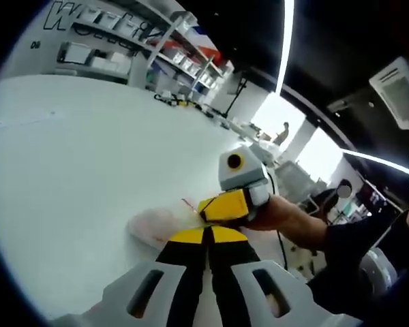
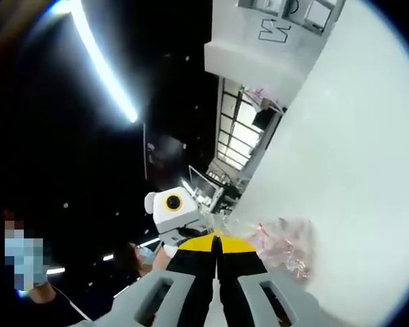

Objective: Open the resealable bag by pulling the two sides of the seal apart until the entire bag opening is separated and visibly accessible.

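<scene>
Your left gripper (image 1: 206,235) has its yellow-tipped jaws pressed together on one side of the resealable bag (image 1: 160,223), which rests on the white table (image 1: 88,157) at about 9 o'clock from those tips, its clear film crumpled and pinkish. At about 1 o'clock from them your right gripper (image 1: 208,210) comes in with your hand (image 1: 283,214) behind it, and its yellow jaws also look closed on the film near the seal. In the right gripper view the same pairing shows in reverse: the right gripper (image 2: 217,244) pinches shut at the bag's mouth, the bag (image 2: 283,246) trails off toward 3 o'clock over the table (image 2: 354,136), and the left gripper (image 2: 203,234) sits just beside it at 10 o'clock. The risk, as you pull, is that both grips sit so close together that you catch both layers in one jaw and drag the whole bag instead of parting the seal; thin film could also slip out or tear if you jerk. The table is plain, white and matte. Beyond it stand shelving racks (image 1: 184,58), a lettered wall, bright windows and long ceiling light strips (image 2: 102,65).
</scene>
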{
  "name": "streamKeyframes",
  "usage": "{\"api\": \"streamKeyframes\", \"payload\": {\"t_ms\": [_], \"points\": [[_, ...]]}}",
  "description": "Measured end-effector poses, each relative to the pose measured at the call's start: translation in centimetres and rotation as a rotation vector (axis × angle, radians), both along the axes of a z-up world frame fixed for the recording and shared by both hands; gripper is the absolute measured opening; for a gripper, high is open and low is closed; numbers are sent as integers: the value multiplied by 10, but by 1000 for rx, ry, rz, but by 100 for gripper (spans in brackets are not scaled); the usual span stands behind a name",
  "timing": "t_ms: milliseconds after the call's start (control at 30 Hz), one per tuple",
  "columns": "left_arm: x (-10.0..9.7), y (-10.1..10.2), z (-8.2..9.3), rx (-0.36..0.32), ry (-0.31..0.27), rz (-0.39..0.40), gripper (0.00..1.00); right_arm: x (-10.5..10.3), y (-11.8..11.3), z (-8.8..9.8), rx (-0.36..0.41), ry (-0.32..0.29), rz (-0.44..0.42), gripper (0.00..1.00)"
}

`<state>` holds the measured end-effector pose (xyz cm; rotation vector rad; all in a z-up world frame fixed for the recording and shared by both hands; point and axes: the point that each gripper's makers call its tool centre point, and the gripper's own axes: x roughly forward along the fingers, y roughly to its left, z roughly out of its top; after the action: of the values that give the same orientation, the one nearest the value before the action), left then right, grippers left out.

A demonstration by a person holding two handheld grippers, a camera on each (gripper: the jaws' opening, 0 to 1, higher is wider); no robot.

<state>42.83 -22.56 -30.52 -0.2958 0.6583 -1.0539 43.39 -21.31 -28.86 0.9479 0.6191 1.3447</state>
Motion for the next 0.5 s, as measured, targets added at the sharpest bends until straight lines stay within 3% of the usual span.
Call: {"api": "streamKeyframes", "payload": {"t_ms": [500], "points": [[-3, 2, -1, 32, -38, -1, 0, 5, 1, -6, -64, -87, -45, 0]]}}
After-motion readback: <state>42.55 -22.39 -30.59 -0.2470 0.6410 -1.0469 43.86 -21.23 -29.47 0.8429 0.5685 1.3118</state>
